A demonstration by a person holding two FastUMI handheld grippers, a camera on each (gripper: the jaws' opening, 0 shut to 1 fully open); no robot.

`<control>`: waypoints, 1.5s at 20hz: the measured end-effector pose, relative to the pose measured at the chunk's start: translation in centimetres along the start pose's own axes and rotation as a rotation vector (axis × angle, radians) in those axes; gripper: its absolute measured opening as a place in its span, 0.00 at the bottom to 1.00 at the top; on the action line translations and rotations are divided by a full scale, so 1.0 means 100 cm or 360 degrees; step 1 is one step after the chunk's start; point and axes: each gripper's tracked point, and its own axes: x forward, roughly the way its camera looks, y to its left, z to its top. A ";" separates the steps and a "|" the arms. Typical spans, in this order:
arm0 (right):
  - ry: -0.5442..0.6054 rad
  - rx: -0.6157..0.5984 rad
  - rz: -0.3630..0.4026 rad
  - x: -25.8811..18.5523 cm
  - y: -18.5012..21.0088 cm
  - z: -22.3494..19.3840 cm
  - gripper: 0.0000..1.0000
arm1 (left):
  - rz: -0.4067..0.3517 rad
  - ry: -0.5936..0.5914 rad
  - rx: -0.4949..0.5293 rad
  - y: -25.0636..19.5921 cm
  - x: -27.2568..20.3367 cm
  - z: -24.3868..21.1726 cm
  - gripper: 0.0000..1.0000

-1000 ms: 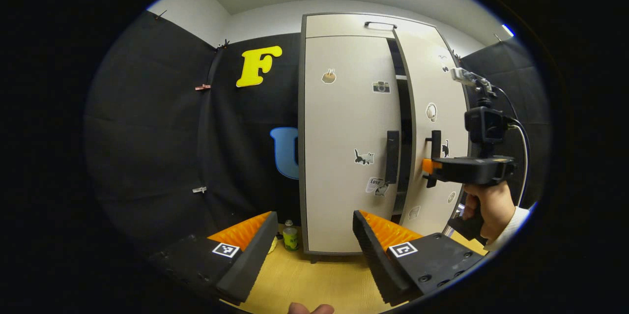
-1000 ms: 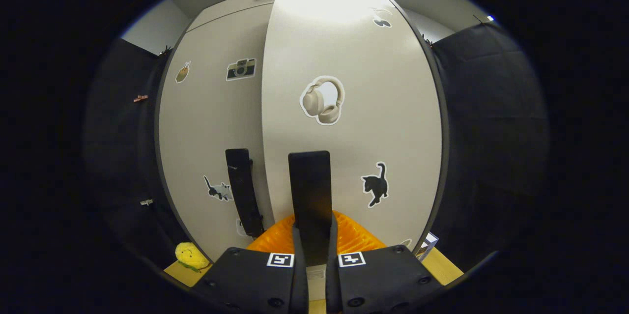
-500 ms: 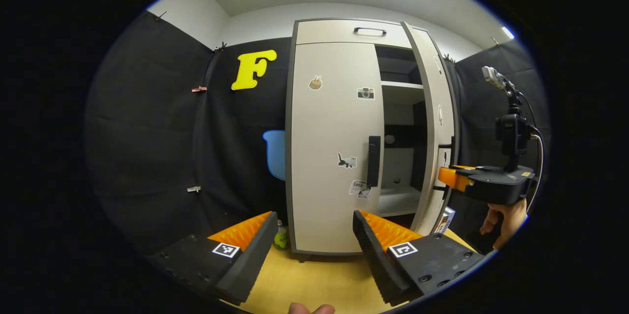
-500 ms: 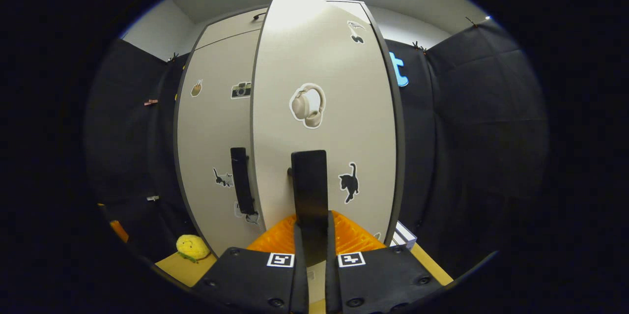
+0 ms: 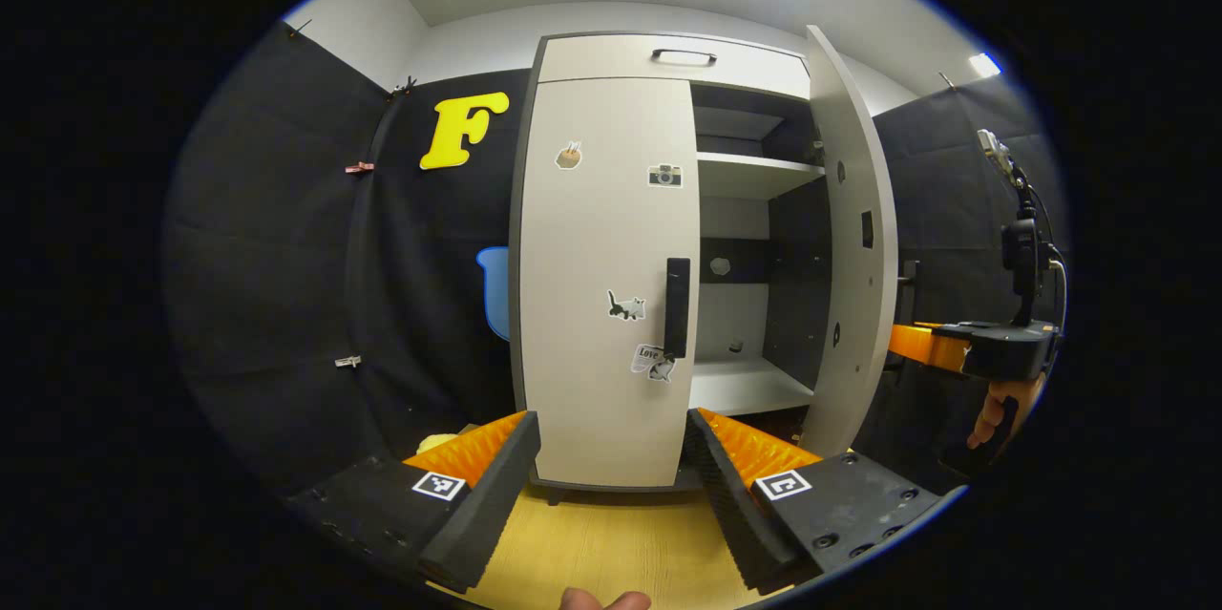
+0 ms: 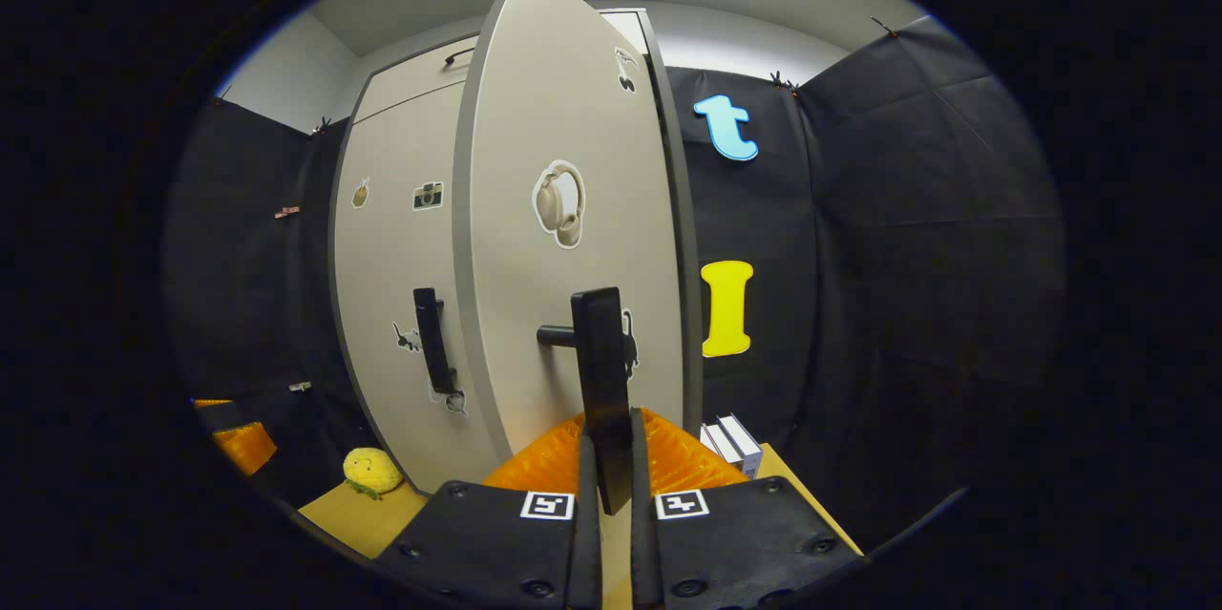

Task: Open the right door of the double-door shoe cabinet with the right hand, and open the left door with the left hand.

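**Right door swung out, left door shut**

The shoe cabinet stands upright on a yellow wooden floor, against the booth's black cloth wall. It is pale beige with dark edges and has a drawer front with a dark pull across its top. Its left door lies flush and closed; it bears small stickers and a dark vertical left door handle near its inner edge. The right door stands swung well out from the cabinet, showing its plain inner face with hinge holes. Between the two doors the cabinet's inside is open to sight: a white shelf high up, another lower down, and a dark back panel.

The left gripper hangs in front of the cabinet, apart from the left door, its jaws spread wide with nothing between them.

The right gripper view gives the right door's outer face, with a headphone sticker, and the right door handle, a dark bar standing off the door on a stub. The right gripper has its jaws closed narrowly on that bar. A yellow plush toy lies on the floor left of the cabinet, and two white boxes stand right of it.

In the left gripper view, the right gripper appears beyond the open door's edge, held by a hand.
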 end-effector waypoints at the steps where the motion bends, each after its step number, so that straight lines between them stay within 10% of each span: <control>1: 0.0010 0.0003 -0.0014 -0.002 -0.006 0.000 0.16 | -0.0015 -0.0005 0.0007 -0.006 0.000 0.002 0.94; 8: 0.0033 -0.0182 -0.0156 -0.006 -0.057 0.003 0.12 | -0.0055 -0.0011 0.0010 -0.037 0.013 0.008 0.95; 20: 0.0088 0.0030 -0.0129 -0.012 -0.080 -0.001 0.08 | -0.0111 -0.0017 0.0077 -0.069 0.022 0.018 0.94; 26: 0.0074 0.0028 -0.0140 -0.038 -0.080 -0.001 0.17 | -0.0136 0.0000 0.0117 -0.072 0.045 0.021 0.94; 30: 0.0029 0.0047 -0.0183 -0.054 -0.090 0.012 0.56 | -0.0134 -0.0023 0.0110 -0.073 0.075 0.031 0.94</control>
